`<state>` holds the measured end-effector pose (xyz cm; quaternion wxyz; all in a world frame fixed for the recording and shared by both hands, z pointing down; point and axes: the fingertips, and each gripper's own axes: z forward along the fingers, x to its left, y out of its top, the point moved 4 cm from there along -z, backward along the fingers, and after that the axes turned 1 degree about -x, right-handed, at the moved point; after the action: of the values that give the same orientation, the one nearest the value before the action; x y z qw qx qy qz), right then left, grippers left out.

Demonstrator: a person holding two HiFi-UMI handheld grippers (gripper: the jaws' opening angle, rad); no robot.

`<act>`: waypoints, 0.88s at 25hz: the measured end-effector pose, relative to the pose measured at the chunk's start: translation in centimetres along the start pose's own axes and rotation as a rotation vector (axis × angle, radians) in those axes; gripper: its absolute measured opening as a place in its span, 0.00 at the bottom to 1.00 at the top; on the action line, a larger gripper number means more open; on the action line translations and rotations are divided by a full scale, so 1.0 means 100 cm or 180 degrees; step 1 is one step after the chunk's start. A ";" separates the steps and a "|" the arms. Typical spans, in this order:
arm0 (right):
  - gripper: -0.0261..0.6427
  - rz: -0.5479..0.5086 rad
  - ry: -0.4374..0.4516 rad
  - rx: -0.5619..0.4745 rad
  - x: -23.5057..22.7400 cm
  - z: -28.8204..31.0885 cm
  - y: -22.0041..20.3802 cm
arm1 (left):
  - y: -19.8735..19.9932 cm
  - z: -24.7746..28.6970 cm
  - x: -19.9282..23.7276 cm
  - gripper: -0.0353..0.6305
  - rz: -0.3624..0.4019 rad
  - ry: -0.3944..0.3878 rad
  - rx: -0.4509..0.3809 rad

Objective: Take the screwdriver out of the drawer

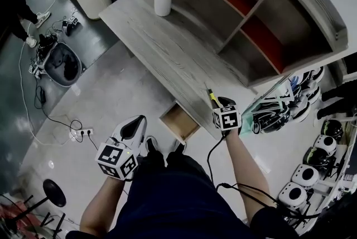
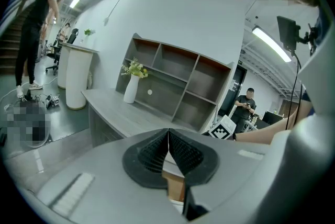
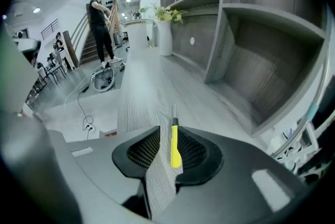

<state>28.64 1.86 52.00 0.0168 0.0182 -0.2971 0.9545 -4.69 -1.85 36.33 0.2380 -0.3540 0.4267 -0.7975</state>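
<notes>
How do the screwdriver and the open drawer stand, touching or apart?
Apart. The head view shows the screwdriver up over the desk top, and the desk's front edge lies between it and the open drawer below.

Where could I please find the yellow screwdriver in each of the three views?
Head view: right of centre, screwdriver on the desktop.
Left gripper view: not in it.
Right gripper view: bottom centre, between the open jaws of the right gripper.
Shared landmark: the white vase.
</notes>
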 end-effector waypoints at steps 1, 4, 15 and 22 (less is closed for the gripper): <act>0.20 0.0025 -0.0009 -0.0075 -0.002 -0.007 0.005 | 0.001 0.001 0.000 0.06 0.0010 -0.0011 -0.0007; 0.20 0.0136 -0.0033 -0.0345 -0.007 -0.031 0.025 | 0.007 0.003 -0.001 0.06 0.0041 -0.0042 -0.0038; 0.14 0.0427 0.0105 -0.1719 0.007 -0.168 0.110 | 0.066 0.006 -0.008 0.06 0.0286 -0.0128 -0.0457; 0.05 0.0331 0.0224 -0.2573 0.035 -0.254 0.158 | 0.122 0.001 -0.025 0.06 0.0508 -0.0203 -0.0865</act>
<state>23.86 3.38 22.32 -0.0155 -0.0376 -0.6481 0.7604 -2.12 -6.60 25.09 0.2639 -0.3731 0.5496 -0.6993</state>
